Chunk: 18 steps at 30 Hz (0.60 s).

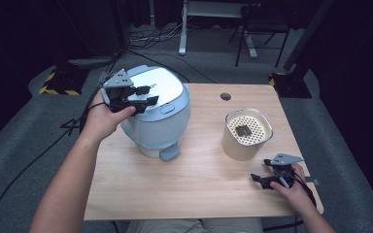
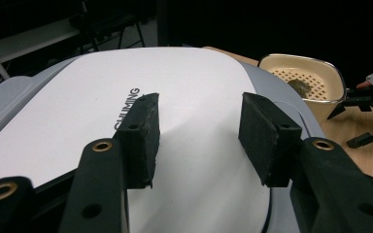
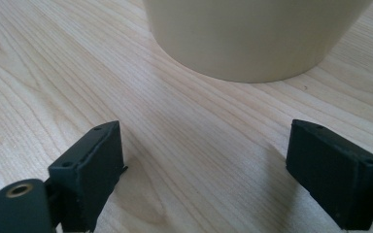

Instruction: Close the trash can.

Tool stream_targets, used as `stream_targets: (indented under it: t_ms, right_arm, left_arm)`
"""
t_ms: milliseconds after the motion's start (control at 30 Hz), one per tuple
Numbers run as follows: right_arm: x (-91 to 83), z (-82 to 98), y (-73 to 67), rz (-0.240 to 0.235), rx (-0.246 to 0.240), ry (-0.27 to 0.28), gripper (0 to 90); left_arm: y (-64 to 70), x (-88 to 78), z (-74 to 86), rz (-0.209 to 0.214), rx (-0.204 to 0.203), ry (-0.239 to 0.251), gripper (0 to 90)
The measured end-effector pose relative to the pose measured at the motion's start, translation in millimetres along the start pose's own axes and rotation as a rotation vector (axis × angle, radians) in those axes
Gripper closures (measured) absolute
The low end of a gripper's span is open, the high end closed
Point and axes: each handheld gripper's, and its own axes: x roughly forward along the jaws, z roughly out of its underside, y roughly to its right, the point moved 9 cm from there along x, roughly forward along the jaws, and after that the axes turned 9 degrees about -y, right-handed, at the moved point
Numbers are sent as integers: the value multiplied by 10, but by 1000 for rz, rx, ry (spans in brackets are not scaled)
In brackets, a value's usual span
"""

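A white and pale blue appliance (image 1: 158, 114) with a flat white lid (image 2: 175, 97) stands at the table's left. My left gripper (image 1: 149, 95) hovers just over that lid, jaws apart with nothing between them (image 2: 199, 104). A beige container (image 1: 246, 133) with a perforated insert and a dark bit inside stands at the right. My right gripper (image 1: 261, 170) rests low near the table's front right, open, pointing at the container's base (image 3: 252, 39). Bare wood lies between its pads (image 3: 206, 141).
The wooden table (image 1: 199, 184) has a round cable hole (image 1: 226, 96) at its back edge. Cables run across the grey floor at the left. A stand base with yellow-black stripes (image 1: 58, 82) and desk legs (image 1: 182, 29) are behind the table.
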Motion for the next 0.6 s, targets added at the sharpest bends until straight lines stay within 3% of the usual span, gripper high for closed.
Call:
stream_targets:
  t_ms: [133, 167, 333, 367, 400, 433, 467, 600]
  right_arm:
    - [-1, 1, -6, -2, -3, 0, 136]
    - [-2, 3, -8, -1, -4, -1, 136]
    - [-6, 8, -18, -4, -8, -1, 137]
    - [-6, 8, -19, -4, -6, 0, 137]
    - [-7, 9, -20, -4, -7, -1, 137]
    - [-7, 9, -20, -4, -7, -1, 137]
    - [-7, 9, -20, -4, -7, -1, 137]
    - [-6, 8, -20, -4, -6, -1, 137]
  left_arm:
    - [-6, 10, -4, -17, 13, -5, 504]
    - [-11, 24, 8, -45, 38, -18, 522]
    - [-13, 23, 3, -49, 13, -28, 523]
    - [-11, 14, 8, -39, -7, -29, 509]
    - [-9, 7, 11, -41, -17, -40, 420]
    - [5, -5, 9, -35, -31, -38, 320]
    - [41, -30, -6, -7, -33, -19, 299]
    - [209, -202, -68, 75, -26, 53, 299]
